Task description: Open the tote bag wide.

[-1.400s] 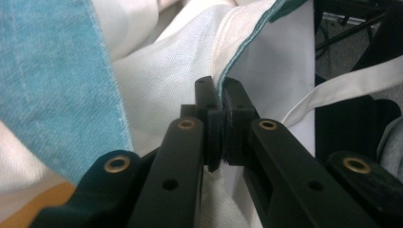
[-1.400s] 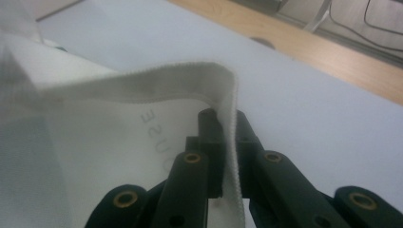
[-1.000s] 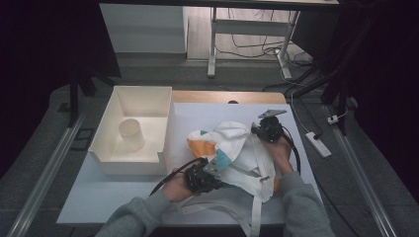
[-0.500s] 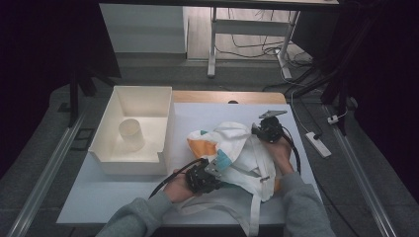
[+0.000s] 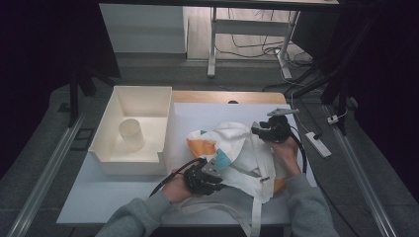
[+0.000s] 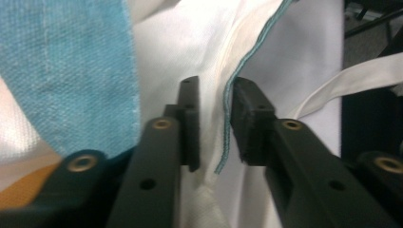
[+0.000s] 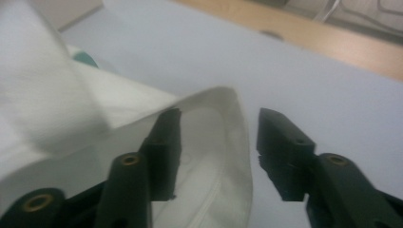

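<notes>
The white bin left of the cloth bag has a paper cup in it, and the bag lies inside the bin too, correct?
Not quite. The white bin does hold the paper cup, but the cloth bag lies outside it, on the table to the bin's right, as the high view shows.

White table [image 5: 217, 116] — cream bin [image 5: 132, 131] left, crumpled cloth bag [image 5: 237, 153] right.

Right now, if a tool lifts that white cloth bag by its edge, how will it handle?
The white cloth bag will probably sag and fold: it lies crumpled, with creases across its top. It looks light, thin fabric. Its loose straps hang past the table edge, so they may trail or snag.
</notes>
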`<act>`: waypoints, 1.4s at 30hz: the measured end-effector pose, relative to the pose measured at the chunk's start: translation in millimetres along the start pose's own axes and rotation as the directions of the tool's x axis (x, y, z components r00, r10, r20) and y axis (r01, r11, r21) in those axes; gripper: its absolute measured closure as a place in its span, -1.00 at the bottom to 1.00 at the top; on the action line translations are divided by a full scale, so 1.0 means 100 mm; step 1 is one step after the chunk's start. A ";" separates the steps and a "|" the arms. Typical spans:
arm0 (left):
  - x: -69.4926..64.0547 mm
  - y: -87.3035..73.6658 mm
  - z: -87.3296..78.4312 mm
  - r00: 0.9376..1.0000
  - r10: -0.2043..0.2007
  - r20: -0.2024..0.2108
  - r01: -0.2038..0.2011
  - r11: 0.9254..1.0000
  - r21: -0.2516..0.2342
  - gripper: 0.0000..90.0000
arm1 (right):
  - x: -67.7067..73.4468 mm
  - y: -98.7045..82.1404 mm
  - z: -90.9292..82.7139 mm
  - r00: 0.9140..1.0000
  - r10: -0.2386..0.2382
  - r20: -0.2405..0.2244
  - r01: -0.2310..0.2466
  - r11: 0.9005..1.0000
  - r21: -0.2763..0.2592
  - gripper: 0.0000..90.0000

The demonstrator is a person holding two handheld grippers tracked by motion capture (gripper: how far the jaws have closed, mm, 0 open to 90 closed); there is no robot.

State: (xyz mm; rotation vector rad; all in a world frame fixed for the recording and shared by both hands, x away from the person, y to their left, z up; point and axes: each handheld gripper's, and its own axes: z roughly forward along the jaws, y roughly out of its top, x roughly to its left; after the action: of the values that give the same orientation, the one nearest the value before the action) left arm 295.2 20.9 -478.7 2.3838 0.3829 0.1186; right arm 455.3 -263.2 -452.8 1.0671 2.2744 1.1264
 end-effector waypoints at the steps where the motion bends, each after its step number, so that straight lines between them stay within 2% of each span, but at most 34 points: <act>1: -0.02 0.01 -0.03 1.000 -0.001 -0.004 0.001 1.000 -0.012 0.44 | 0.03 0.02 -0.08 1.000 -0.002 0.001 0.002 1.000 -0.015 0.00; 4: -0.07 0.05 -0.13 1.000 -0.006 -0.017 0.006 0.999 -0.046 0.29 | 0.13 0.04 -0.30 0.999 -0.014 -0.033 0.012 0.999 -0.044 -0.01; 8: -0.11 0.09 -0.26 0.999 -0.005 -0.044 0.001 0.996 -0.088 0.14 | 0.26 0.01 -0.50 0.997 -0.027 -0.078 0.023 0.998 -0.059 -0.02; 14: -0.09 0.12 -0.45 0.996 -0.031 -0.089 0.016 0.987 -0.161 0.08 | 0.43 -0.14 -0.61 0.990 -0.035 -0.136 0.029 0.999 -0.043 -0.03; 20: -0.03 0.21 -0.55 0.993 -0.053 -0.108 0.030 0.978 -0.206 0.07 | 0.57 -0.34 -0.70 0.986 -0.049 -0.157 0.047 0.999 -0.012 -0.03; 22: -0.01 0.23 -0.56 0.990 -0.055 -0.126 0.028 0.978 -0.205 0.07 | 0.61 -0.40 -0.73 0.986 -0.052 -0.160 0.052 0.999 -0.009 -0.03; 24: 0.03 0.25 -0.57 0.989 -0.070 -0.127 0.043 0.977 -0.207 0.05 | 0.64 -0.45 -0.76 0.986 -0.055 -0.158 0.055 0.998 -0.008 -0.03; 31: 0.17 0.29 -0.54 0.982 -0.111 -0.153 0.081 0.978 -0.192 -0.02 | 0.64 -0.59 -0.85 0.989 -0.039 -0.142 0.038 0.999 -0.014 -0.02; 35: 0.21 0.37 -0.48 0.979 -0.105 -0.174 0.073 0.981 -0.178 -0.10 | 0.64 -0.63 -0.87 0.991 -0.035 -0.129 0.033 0.999 -0.013 -0.02; 42: 0.22 0.55 -0.28 0.983 -0.062 -0.171 0.042 0.992 -0.122 -0.14 | 0.62 -0.72 -0.94 0.994 -0.017 -0.106 0.016 1.000 -0.005 -0.02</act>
State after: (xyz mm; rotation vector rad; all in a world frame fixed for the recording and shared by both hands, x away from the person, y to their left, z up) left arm 324.0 7.2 -421.6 2.2513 0.5064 0.3197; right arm 324.2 -290.4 -454.2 1.0073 2.3564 1.2068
